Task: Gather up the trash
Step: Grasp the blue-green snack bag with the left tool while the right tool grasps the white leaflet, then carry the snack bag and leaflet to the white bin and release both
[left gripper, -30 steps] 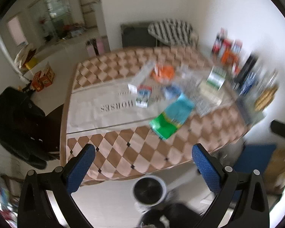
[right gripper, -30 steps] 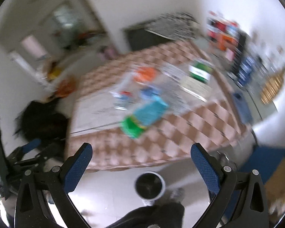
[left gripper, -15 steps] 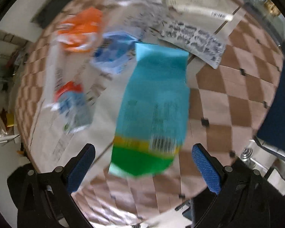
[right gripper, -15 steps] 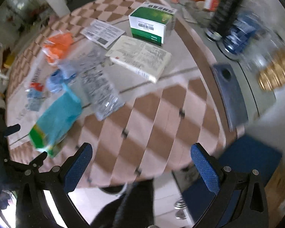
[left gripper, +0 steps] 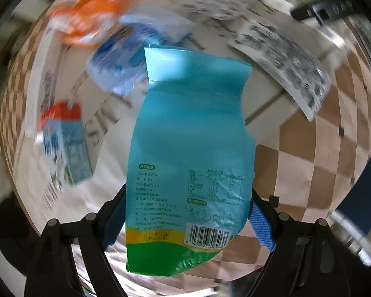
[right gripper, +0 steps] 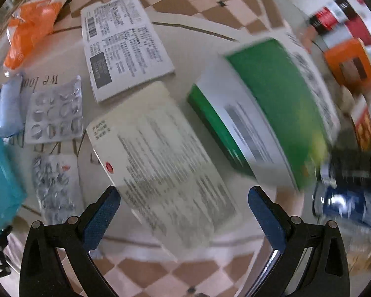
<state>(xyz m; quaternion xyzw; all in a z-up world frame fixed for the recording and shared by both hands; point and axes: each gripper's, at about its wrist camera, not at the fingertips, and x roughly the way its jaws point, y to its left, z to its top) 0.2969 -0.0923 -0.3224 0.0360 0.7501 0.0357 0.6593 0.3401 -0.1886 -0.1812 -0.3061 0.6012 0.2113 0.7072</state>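
Note:
A teal and green snack bag [left gripper: 190, 153] lies flat on the checkered table. My left gripper [left gripper: 185, 222] is open, and the bag's lower end lies between its blue pads [left gripper: 261, 225]. The bag's edge shows at far left in the right wrist view [right gripper: 0, 185]. My right gripper [right gripper: 185, 220] is open and empty, low over a cream printed flat box [right gripper: 165, 163] beside a green and white box [right gripper: 267, 113]. An orange wrapper [left gripper: 91, 12], a blue wrapper [left gripper: 121, 64] and a red-topped small carton [left gripper: 64, 143] lie beyond the bag.
A white printed leaflet box [right gripper: 123, 42], blister packs [right gripper: 54, 111] and a foil pack [right gripper: 54, 185] lie left of my right gripper. Bottles and orange boxes [right gripper: 351, 61] stand at the table's right edge. A printed sheet [left gripper: 284, 57] lies right of the bag.
Both grippers have moved down and forward close over the table. The left one now has the teal bag between its open pads. The right one now hangs over the cream box.

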